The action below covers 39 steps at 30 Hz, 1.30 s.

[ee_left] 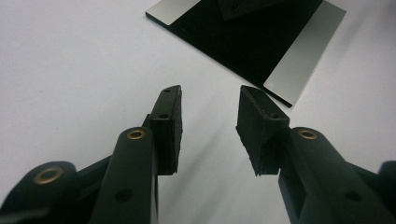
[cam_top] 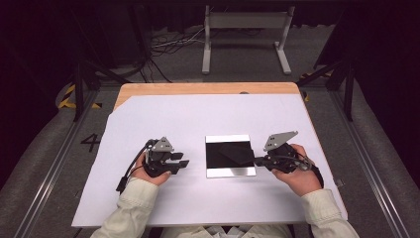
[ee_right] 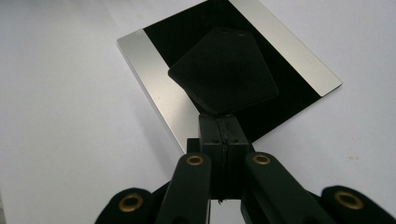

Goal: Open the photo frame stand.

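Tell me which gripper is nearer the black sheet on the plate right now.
Right. The right gripper has its fingers shut on the black sheet at its near corner, above the mirrored plate. The left gripper sits open on the paper, apart from the plate's other side.

My left gripper point(cam_top: 179, 162) sits low over the table, held from behind by my left hand point(cam_top: 151, 171), jaws pointing right and standing apart with nothing between them. My right gripper point(cam_top: 257, 160) points left toward it, jaws pressed together, my right hand point(cam_top: 296, 173) wrapped around its body. Both forearms come in from the bottom edge, sleeves pale.
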Available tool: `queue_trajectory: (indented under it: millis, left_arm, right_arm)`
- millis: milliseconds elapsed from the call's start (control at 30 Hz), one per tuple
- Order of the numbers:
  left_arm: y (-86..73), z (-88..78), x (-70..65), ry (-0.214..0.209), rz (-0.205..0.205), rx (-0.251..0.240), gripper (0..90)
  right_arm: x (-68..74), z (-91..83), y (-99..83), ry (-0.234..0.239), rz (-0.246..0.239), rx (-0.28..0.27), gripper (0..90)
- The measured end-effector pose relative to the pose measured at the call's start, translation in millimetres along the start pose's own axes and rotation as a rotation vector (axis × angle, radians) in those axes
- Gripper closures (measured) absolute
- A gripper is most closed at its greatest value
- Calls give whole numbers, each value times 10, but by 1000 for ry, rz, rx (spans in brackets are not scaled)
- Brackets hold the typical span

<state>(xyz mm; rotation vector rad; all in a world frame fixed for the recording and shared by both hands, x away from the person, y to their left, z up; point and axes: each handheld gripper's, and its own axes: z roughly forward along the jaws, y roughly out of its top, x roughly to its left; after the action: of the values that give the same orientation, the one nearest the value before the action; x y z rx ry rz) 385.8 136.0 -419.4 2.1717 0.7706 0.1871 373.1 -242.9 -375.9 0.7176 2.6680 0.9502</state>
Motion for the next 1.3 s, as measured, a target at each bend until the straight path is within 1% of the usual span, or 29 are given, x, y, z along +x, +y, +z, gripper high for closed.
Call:
queue_trajectory:
  millis: [100,333,467,600,633,733,933,1133,1300]
  left_arm:
    - [-1,4,-1,1,0,0,603]
    - [-3,17,-7,-5,3,5,600]
    - [-2,24,-10,-6,7,5,601]
    - [-2,25,-14,-9,5,11,601]
    - [-1,26,-12,-10,11,11,603]
    - [-2,30,-21,-12,12,12,604]
    - [-2,29,-21,-11,12,10,604]
    - [-3,30,-24,-12,12,11,602]
    - [-2,28,-26,-9,12,10,601]
  right_arm:
    - [-2,5,-2,-3,2,-24,900]
    - [6,18,3,-12,11,-58,900]
    - [21,24,14,-27,7,-79,900]
    - [34,29,18,-39,15,-109,900]
    - [35,32,18,-40,18,-112,900]
    - [35,36,16,-43,22,-123,900]
    - [32,37,14,-40,28,-122,900]
    - [5,22,-2,-24,31,-100,900]
    - [-47,-52,-32,-31,67,-98,900]
